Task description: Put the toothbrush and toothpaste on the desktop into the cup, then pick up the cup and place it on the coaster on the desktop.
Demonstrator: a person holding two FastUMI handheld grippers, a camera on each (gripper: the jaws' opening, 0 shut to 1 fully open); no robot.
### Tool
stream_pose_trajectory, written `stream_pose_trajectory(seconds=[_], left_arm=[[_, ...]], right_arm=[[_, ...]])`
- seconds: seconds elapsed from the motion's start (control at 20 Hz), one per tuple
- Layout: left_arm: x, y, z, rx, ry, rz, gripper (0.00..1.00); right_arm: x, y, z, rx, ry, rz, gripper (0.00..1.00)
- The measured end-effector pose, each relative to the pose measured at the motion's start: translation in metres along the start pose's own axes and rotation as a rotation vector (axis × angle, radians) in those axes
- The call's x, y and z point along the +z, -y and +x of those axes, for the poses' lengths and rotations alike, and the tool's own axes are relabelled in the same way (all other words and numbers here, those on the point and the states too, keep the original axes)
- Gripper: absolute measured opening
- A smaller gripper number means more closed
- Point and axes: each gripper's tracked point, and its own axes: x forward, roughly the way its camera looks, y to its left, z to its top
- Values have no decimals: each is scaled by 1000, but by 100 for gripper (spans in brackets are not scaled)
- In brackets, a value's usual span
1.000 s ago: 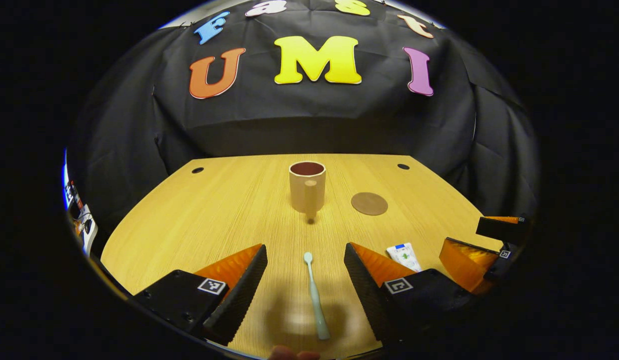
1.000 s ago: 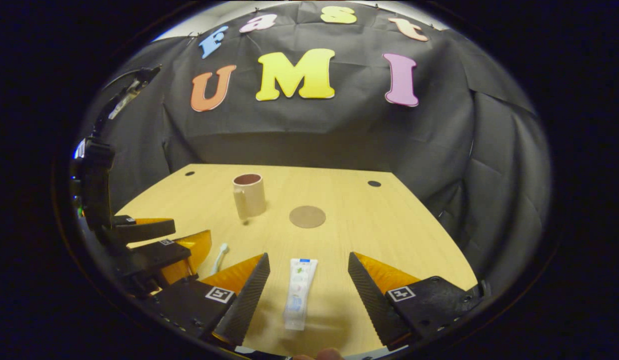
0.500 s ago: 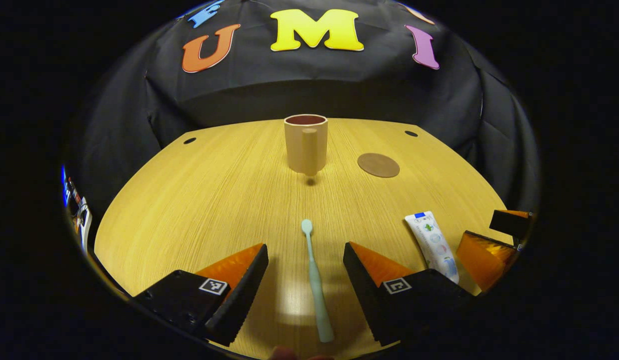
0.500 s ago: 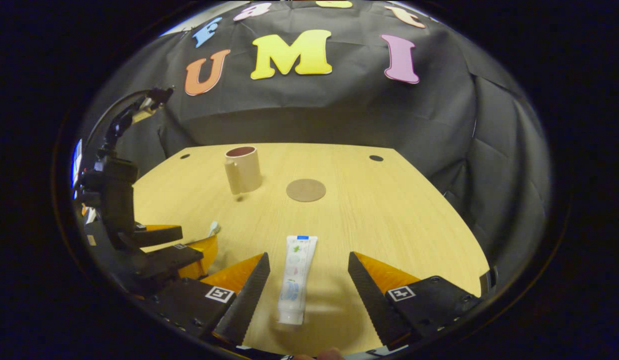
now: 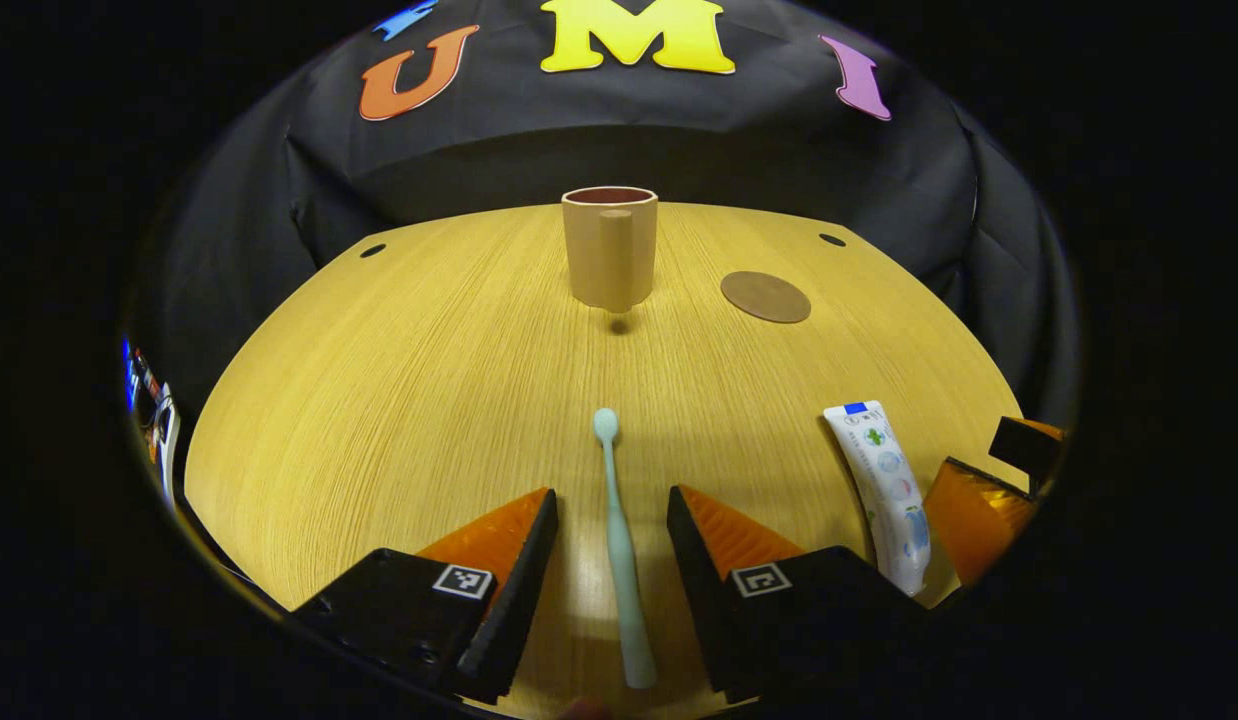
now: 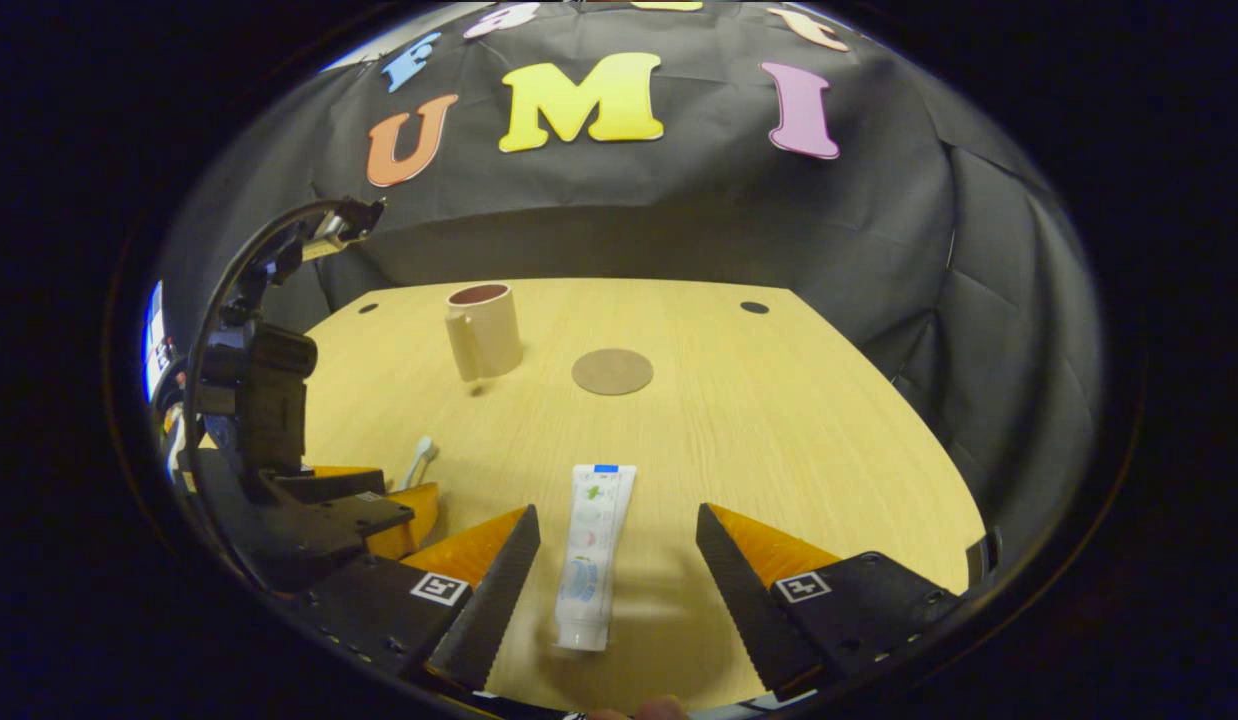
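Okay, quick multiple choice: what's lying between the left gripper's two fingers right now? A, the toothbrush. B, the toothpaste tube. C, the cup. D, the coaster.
A: in the left gripper view the toothbrush lies flat on the desktop in the gap of the open left gripper, untouched by either finger, while the toothpaste lies off to one side.

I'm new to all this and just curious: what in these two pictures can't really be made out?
- Cup: its inside bottom is hidden by its own wall in both views.
- Toothbrush: the bristles are too small to see in the left gripper view; in the right gripper view the left gripper covers its handle.
- Toothpaste: its cap end is blurred in the right gripper view.
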Motion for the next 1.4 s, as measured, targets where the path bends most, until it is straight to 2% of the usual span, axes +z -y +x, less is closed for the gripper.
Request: stream_pose_trajectory(seconds=[0.05, 0.1, 0.2, 0.25, 0.35, 0.55, 0.6, 0.65, 0.9, 1.3, 1.4], left_arm=[[0, 2, -1, -5, -4, 1, 75], [0, 3, -2, -9, -9, 0, 61], [0, 4, -2, -13, -18, -2, 58], [0, 5, -2, -15, -25, 4, 51], [0, 4, -2, -18, -36, 17, 45], [1, 3, -1, -4, -59, 17, 24], [0, 3, -1, 0, -62, 9, 14], [0, 3, 0, 2, -66, 4, 11], [2, -3, -3, 30, -77, -22, 5], [38, -17, -13, 35, -1, -45, 4], [47, -21, -16, 37, 16, -54, 4]], right_arm=[[0, 0, 1, 1, -3, 1, 95], [-1, -1, 1, 0, -4, 2, 95], [0, 0, 3, -2, -5, 4, 95], [0, 0, 3, -4, -5, 3, 95], [2, 0, 4, -6, -1, -3, 95], [4, 0, 6, -9, 0, -13, 95], [4, 0, 7, -10, -3, -18, 95], [3, 0, 8, -11, -8, -26, 95], [-5, -3, 17, -6, -51, -32, 95], [-28, -14, 33, 13, -214, 6, 95], [-31, -16, 37, 9, -245, -2, 87]])
